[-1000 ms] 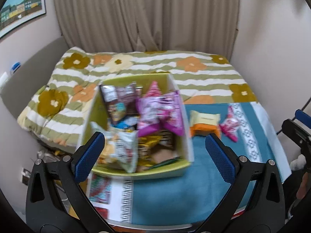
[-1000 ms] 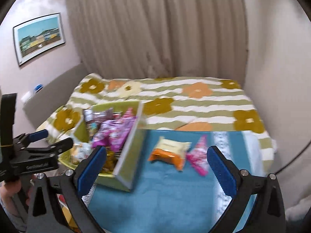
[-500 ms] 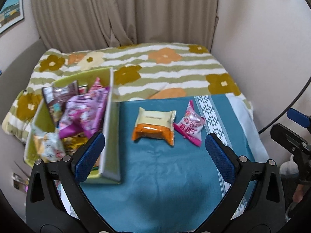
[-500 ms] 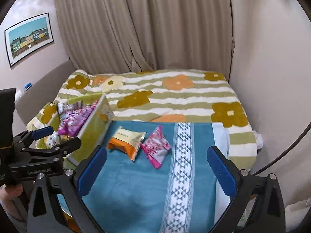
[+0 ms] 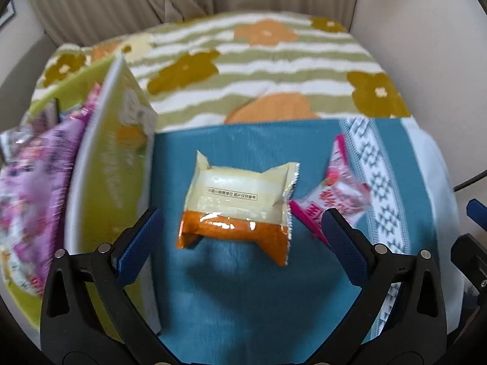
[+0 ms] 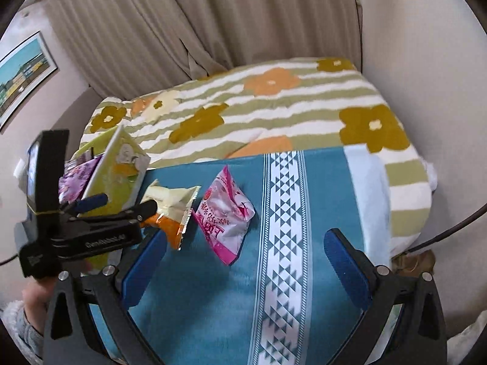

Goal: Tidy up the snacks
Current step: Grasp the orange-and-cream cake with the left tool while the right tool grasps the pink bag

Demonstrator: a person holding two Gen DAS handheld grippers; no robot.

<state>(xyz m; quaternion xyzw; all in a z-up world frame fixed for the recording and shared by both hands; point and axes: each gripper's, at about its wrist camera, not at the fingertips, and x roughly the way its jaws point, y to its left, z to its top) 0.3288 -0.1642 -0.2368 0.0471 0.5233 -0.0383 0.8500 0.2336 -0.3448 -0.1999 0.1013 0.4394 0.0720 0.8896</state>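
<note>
**Both tongs spread wide over the teal cloth; two packets loose beside the snack box**

Left wrist view: the left tongs point(image 5: 240, 240) are seen spread wide, nothing gripped. A cream-and-orange snack packet point(image 5: 240, 205) is framed between the blue pads, lying flat on the teal cloth point(image 5: 243, 298) just ahead of the tips; contact with either pad is not seen. A pink snack packet point(image 5: 336, 194) lies just beside it, toward the right pad. Left of the left pad, the green snack box point(image 5: 112, 179) is seen with its wall tilted; purple wrappers point(image 5: 33, 176) are recorded inside, blurred.

Right wrist view: the right tongs point(image 6: 240, 267) are likewise spread wide and hold nothing. Only bare cloth and its white patterned stripe point(image 6: 286, 237) lie between these pads. The pink snack packet point(image 6: 223, 210) is seen ahead and slightly left of centre; the cream-and-orange snack packet point(image 6: 170, 210) lies further left, partly covered by the left tongs point(image 6: 121, 208), whose side profile is shown only here. The green snack box point(image 6: 121, 170) stands behind them.

Only this view shows the framed picture point(image 6: 21, 76) and most of the curtain point(image 6: 197, 21). The floral striped blanket point(image 6: 274, 103) appears in both.
</note>
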